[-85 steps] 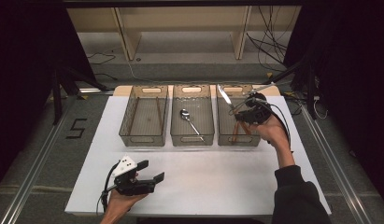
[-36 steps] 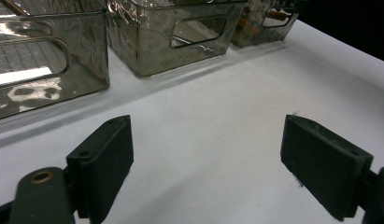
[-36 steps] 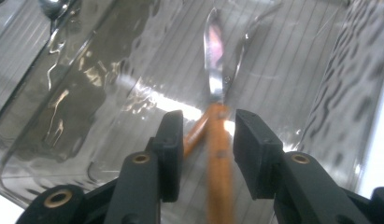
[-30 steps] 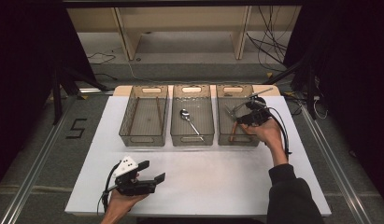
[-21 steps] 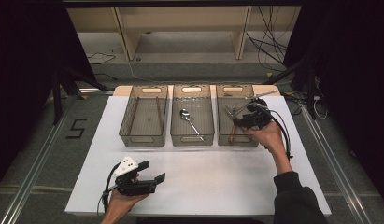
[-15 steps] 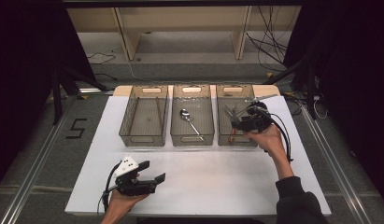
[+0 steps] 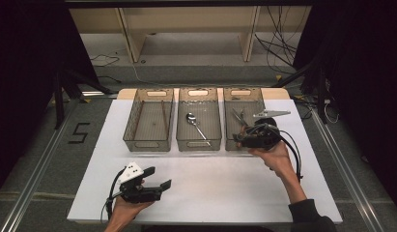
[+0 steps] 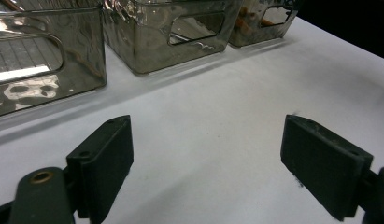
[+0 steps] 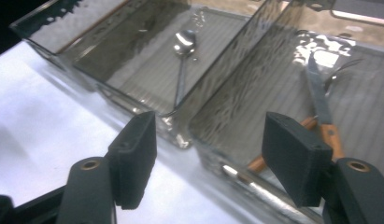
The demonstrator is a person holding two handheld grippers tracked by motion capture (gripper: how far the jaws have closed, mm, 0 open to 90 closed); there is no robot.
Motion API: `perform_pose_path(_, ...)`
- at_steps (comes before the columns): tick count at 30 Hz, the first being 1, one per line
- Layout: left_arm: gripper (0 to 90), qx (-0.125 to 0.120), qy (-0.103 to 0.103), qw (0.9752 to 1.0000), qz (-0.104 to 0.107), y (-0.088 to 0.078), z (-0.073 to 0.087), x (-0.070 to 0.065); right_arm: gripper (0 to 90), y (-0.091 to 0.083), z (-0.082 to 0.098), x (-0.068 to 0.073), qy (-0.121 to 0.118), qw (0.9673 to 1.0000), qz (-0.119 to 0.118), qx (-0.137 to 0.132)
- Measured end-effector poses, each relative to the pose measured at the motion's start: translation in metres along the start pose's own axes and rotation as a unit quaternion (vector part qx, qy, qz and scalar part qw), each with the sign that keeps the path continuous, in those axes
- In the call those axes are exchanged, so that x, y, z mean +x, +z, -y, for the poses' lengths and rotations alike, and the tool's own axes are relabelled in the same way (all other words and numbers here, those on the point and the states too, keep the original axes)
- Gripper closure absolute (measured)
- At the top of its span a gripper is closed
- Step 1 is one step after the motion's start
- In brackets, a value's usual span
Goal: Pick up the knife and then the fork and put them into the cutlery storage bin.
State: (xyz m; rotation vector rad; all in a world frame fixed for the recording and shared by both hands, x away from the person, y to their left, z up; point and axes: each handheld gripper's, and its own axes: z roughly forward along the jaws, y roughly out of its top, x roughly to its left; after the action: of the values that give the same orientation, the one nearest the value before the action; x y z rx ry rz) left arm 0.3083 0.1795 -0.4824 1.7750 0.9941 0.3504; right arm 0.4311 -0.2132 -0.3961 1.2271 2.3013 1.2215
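1. Right gripper (image 7: 248, 140) at the near end of the right bin (image 7: 231, 137), fingers (image 9: 133, 156) just opening, nothing between them.
2. Knife (image 9: 320, 105) lying inside that bin, just beyond the fingers, long axis along the bin, wooden handle nearest.
3. Spoon (image 7: 196, 124) in the middle bin (image 7: 198, 143), off to the left.
4. Left gripper (image 7: 155, 186) low on the worktop (image 7: 225, 188), fingers wide apart, empty, well away.
5. A "5" marked on the floor at left; no other writing readable.
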Motion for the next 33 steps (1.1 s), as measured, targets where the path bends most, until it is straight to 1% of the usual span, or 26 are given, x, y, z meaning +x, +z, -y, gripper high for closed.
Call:
perform_pose_path(2,16.8,-0.001,0.000,1.0000,0.000,0.000,0.000,0.000,34.8,-0.001,0.006,0.003,0.000,0.9999,-0.008,-0.008)
perform_pose_path(7,16.8,0.000,0.001,1.0000,0.000,0.000,0.000,0.000,32.4,-0.006,0.020,0.012,-0.009,0.9993,-0.020,-0.029)
perform_pose_path(11,16.8,0.002,0.001,1.0000,0.000,0.000,0.000,0.000,31.2,-0.010,0.030,0.017,-0.008,0.9985,-0.032,-0.043)
perform_pose_path(13,16.8,0.002,0.001,1.0000,0.000,0.000,0.000,0.000,30.3,-0.011,0.035,0.020,-0.013,0.9984,-0.033,-0.044)
perform_pose_path(15,16.8,0.001,0.001,1.0000,0.000,0.000,0.000,0.000,30.1,-0.012,0.041,0.022,-0.012,0.9982,-0.037,-0.046)
perform_pose_path(19,16.8,0.002,0.000,1.0000,0.000,0.000,0.000,0.000,30.0,-0.016,0.050,0.024,-0.011,0.9972,-0.043,-0.060)
perform_pose_path(21,16.8,0.002,0.002,1.0000,0.000,0.000,0.000,-0.001,29.7,-0.018,0.054,0.025,-0.015,0.9972,-0.040,-0.061)
perform_pose_path(33,16.8,0.001,0.002,1.0000,0.001,0.000,0.000,-0.001,26.9,-0.023,0.075,0.033,-0.021,0.9959,-0.051,-0.071)
